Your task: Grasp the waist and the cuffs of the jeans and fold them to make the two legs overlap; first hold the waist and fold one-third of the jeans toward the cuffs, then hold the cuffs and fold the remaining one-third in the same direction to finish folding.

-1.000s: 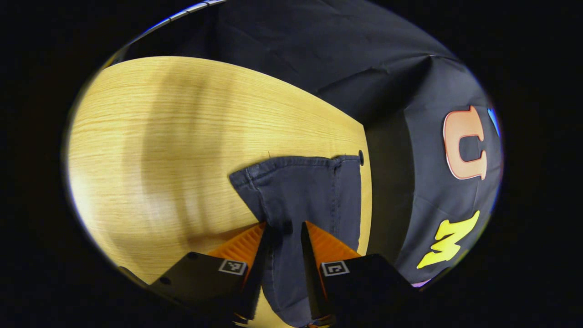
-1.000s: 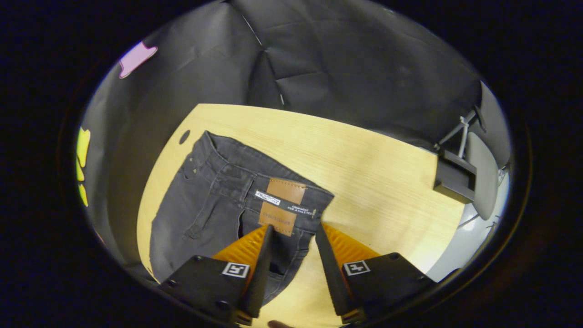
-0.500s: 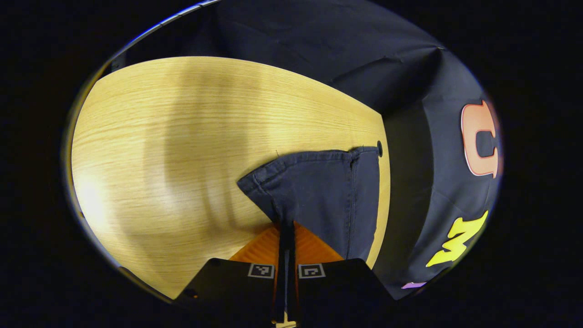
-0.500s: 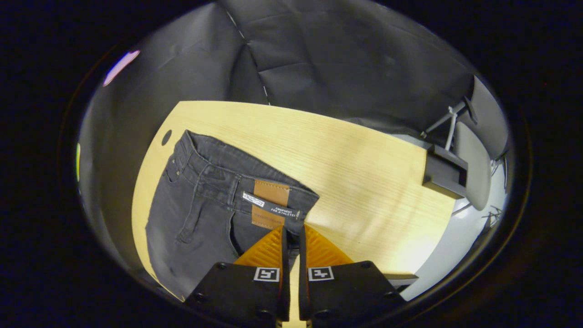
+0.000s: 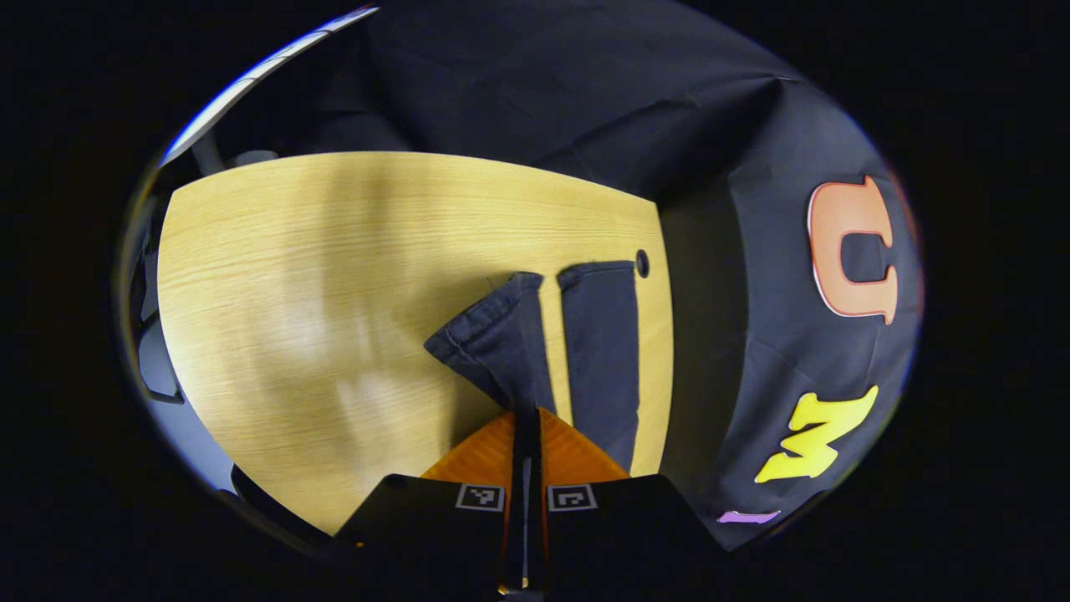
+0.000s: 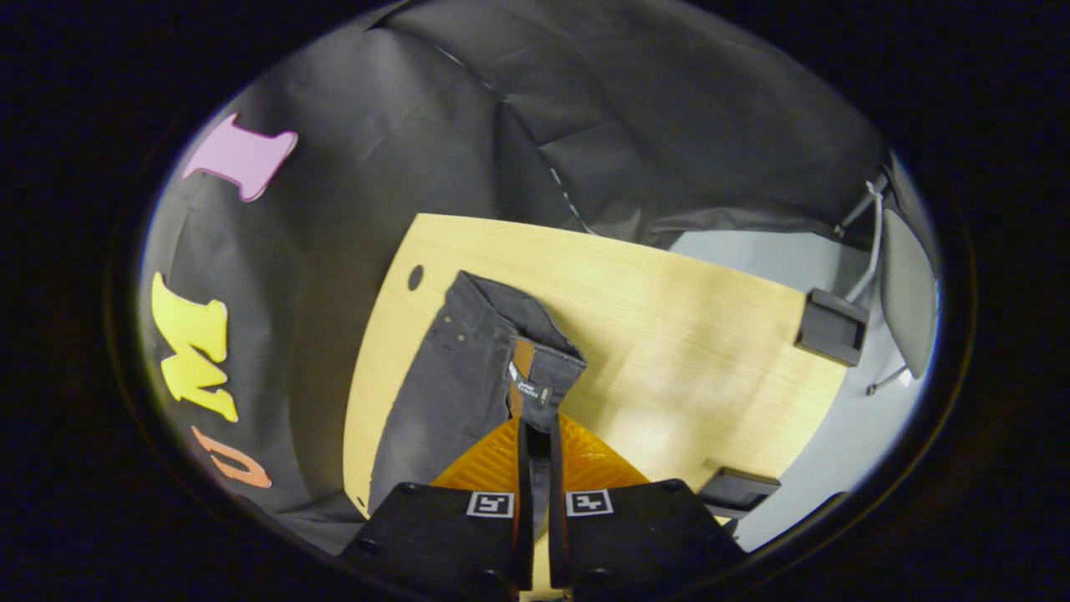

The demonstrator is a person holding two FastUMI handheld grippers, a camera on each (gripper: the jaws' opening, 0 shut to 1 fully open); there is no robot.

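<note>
Dark jeans lie on a light wooden table. In the left gripper view my left gripper point(image 5: 527, 411) is shut on the near leg's cuff point(image 5: 493, 339), which is raised off the table; the other leg point(image 5: 603, 347) lies flat beside it near the table's right edge. In the right gripper view my right gripper point(image 6: 535, 422) is shut on the waist point(image 6: 539, 376) by the brown patch, lifting that corner so the waistband stands folded upward. The rest of the jeans point(image 6: 443, 393) slopes down to the table's left edge.
The table point(image 5: 334, 276) stretches wide to the left of the cuffs. A small round hole point(image 5: 642, 262) sits near the far cuff, and a hole point(image 6: 415, 277) by the waist. Black clamps point(image 6: 827, 326) grip the table's right edge, and a grey chair point(image 6: 907, 293) stands beyond.
Both grippers closed on the jeans, the left on a cuff and the right on the waist, then lifted. The raised leg has pulled apart from the other, and the waistband has folded up.
</note>
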